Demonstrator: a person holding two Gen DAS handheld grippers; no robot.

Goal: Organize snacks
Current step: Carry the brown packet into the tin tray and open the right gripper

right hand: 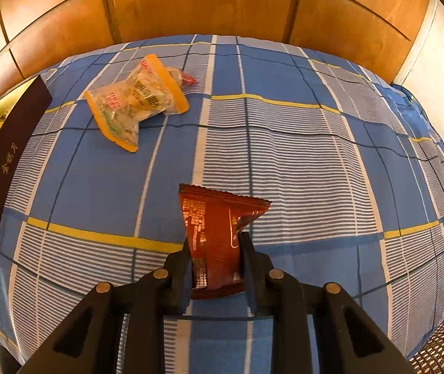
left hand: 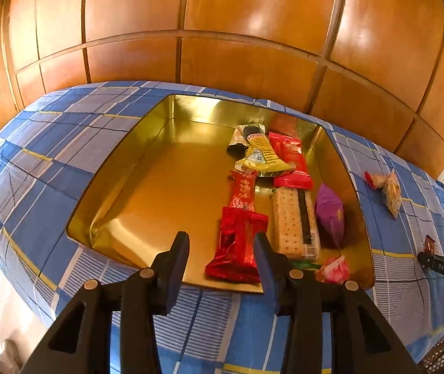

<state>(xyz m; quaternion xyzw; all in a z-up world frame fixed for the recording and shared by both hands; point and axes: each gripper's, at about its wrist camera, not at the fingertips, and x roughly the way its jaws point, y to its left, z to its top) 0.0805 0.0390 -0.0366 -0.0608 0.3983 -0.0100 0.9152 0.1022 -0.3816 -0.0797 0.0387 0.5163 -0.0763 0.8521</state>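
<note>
Right wrist view: right gripper point(right hand: 214, 249) clamped on a brown snack packet point(right hand: 214, 233), lifted clear of the blue checked bedspread point(right hand: 284, 155). Left gripper point(left hand: 222, 249) empty, jaws partly apart, hovering at the near rim of the gold tray point(left hand: 165, 187), where several snacks lie. Step in hand: carrying the packet trayward. Next: swing it over the tray's right wall, release. Orange-edged clear packet point(right hand: 134, 103) lies right of the tray, uncollected.

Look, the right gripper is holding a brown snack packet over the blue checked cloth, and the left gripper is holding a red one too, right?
Not quite. In the left wrist view the left gripper is open and holds nothing. The right gripper does hold the brown snack packet over the blue checked cloth.
</note>
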